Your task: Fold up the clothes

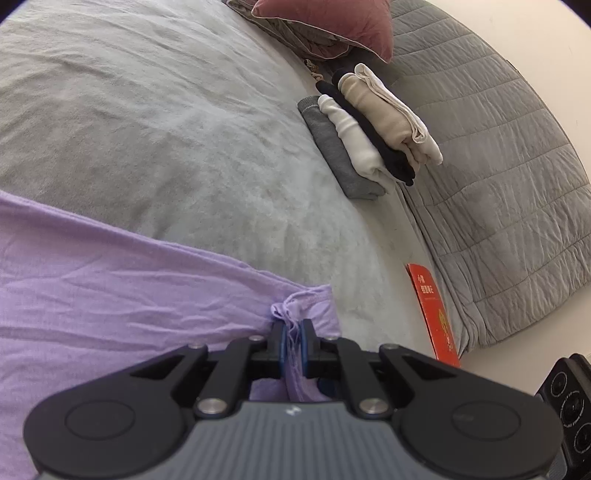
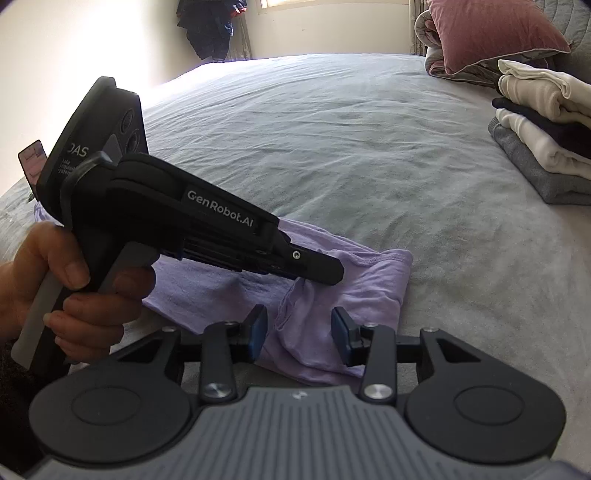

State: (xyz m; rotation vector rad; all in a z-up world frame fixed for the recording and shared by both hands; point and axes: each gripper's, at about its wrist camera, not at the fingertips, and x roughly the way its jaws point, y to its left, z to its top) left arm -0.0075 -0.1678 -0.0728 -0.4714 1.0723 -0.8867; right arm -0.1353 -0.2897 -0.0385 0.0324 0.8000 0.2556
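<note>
Left claw clamped on bunched hem of lilac garment. Right claw parted, pads clear of cloth between. Garment flat on near bed; folded stack far right, by pillow.

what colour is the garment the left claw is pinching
Light purple, a plain lilac garment with no pattern; the left wrist view shows it best.
</note>
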